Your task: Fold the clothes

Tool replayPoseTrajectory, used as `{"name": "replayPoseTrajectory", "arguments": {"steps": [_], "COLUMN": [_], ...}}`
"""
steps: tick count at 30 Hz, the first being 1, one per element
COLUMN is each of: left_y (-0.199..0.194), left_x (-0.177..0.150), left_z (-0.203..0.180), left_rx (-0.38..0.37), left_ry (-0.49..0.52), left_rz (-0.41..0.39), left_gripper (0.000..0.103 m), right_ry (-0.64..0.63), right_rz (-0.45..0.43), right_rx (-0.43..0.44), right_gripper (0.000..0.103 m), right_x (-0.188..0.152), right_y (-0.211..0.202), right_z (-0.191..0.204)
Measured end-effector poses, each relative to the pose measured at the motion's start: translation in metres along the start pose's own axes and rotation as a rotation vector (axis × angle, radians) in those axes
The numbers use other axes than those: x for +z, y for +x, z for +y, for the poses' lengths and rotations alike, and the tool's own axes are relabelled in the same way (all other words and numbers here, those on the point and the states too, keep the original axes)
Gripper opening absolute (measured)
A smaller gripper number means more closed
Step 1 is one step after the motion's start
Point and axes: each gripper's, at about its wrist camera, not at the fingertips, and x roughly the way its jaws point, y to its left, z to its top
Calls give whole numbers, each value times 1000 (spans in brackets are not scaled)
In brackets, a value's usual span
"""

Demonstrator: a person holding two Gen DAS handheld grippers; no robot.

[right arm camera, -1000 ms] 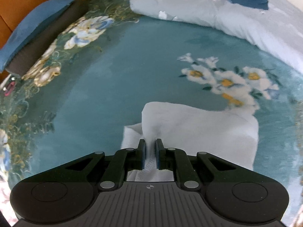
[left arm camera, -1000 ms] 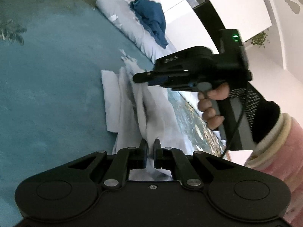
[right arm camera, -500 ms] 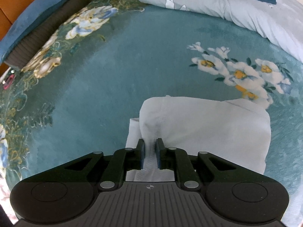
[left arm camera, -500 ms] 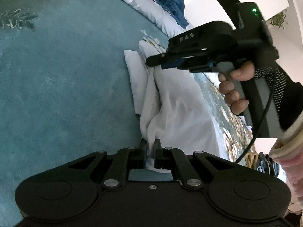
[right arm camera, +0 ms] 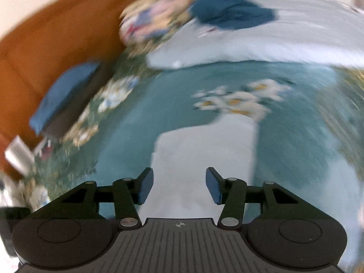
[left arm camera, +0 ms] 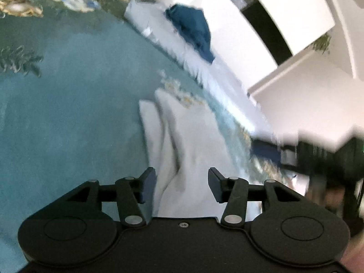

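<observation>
In the left wrist view, the left gripper (left arm camera: 182,185) stands with its jaws spread wide and nothing between them, just above the near end of one white garment (left arm camera: 182,136), which lies on the teal floral bedspread (left arm camera: 68,125) in layers: a narrow strip peeks out along its left side and a soft crease runs up its middle. It looks like thin, limp cloth, light and liable to sag or slide out of its layers if lifted by one point, so a corner or a doubled edge, pinched through all the layers, seems the safest hold. One dark blue garment (left arm camera: 193,31) lies crumpled on the pale grey bedding (left arm camera: 216,79) at the far side. The right gripper (left arm camera: 318,157) shows as a dark blur to the right, too smeared to read there. In the right wrist view, the right gripper (right arm camera: 179,185) is plainly spread too, empty, over the same white garment (right arm camera: 204,154), which forms a rough rectangle with fairly square far corners. The view is smeared, but I count one blue garment (right arm camera: 232,14) on the grey bedding (right arm camera: 250,50), and one blue cushion (right arm camera: 63,95) against the orange headboard (right arm camera: 45,45).
</observation>
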Motion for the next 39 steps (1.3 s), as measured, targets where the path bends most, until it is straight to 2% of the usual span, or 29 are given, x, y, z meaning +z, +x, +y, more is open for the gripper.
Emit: {"name": "replayPoseTrajectory", "arguments": {"steps": [2, 6, 8, 12, 17, 22, 24, 26, 29, 39], "left_y": [3, 16, 27, 43, 55, 52, 51, 52, 54, 56], "left_x": [1, -1, 0, -3, -4, -6, -6, -6, -6, -6], "left_z": [-6, -17, -21, -32, -35, -28, -26, -26, -25, -17], "left_rx": [-16, -37, -45, -40, -33, -30, -32, -29, -27, -45], "left_ry": [2, 6, 5, 18, 8, -33, -32, -31, -38, -98], "left_rz": [-20, -23, -12, 11, 22, 29, 30, 34, 40, 45], "left_gripper": [54, 55, 55, 55, 56, 56, 56, 56, 56, 56], "right_ry": [68, 195, 225, 218, 183, 199, 225, 229, 234, 234], "right_rz": [-34, -46, -68, -127, -140, -109, -96, -87, -81, -75], "right_rx": [-5, 25, 53, 77, 104, 116, 122, 120, 120, 135], "right_gripper": [59, 64, 64, 63, 51, 48, 40, 24, 16, 15], "right_x": [-27, -75, -87, -88, -73, -71, -73, -77, -81, -91], "right_y": [-14, -28, -32, -42, -36, -20, -15, -13, -11, -10], "right_z": [-23, -55, -62, -66, -60, -59, -62, -63, -65, -66]}}
